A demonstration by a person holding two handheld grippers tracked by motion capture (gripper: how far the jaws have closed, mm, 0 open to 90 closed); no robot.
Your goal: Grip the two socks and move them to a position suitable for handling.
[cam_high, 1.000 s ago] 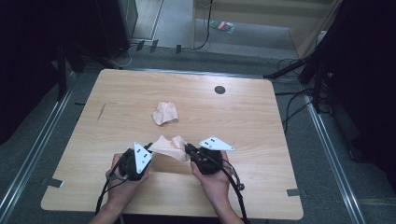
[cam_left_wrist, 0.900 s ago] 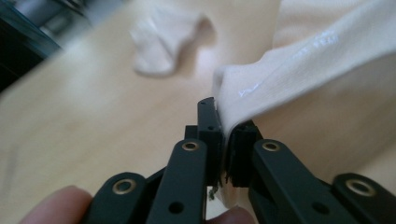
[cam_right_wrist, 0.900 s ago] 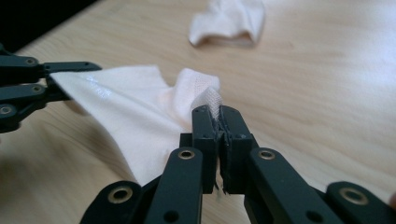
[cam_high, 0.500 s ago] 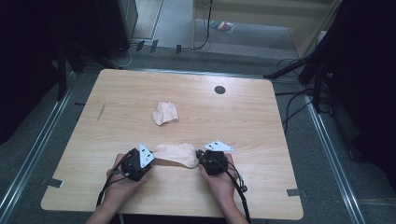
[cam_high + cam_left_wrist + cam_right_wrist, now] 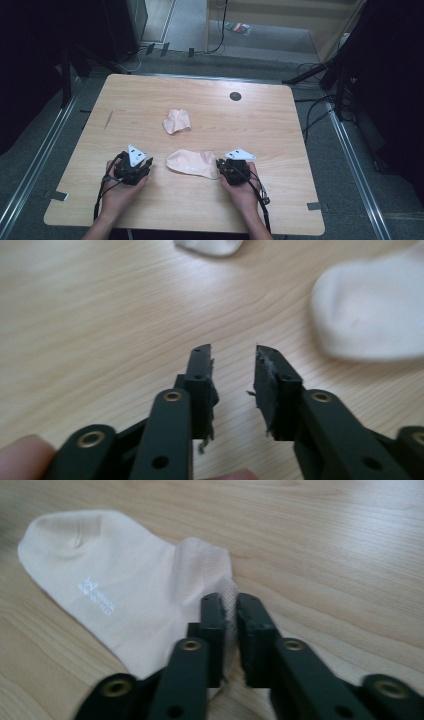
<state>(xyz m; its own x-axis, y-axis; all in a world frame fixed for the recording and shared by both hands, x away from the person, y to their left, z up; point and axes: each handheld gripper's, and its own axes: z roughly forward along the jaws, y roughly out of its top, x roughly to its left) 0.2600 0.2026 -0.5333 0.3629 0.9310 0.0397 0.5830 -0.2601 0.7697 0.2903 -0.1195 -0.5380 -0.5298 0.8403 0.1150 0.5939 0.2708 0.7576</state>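
While sock (image 5: 192,163) lies flat, right gripper (image 5: 230,605) pinches cuff; left gripper (image 5: 234,356) parted, empty

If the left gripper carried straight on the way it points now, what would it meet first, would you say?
Probably bare table. The left gripper stands open and empty, aimed over wood; the flat sock lies off to one side of that line, and the crumpled sock sits farther ahead, though depth is hard to judge.
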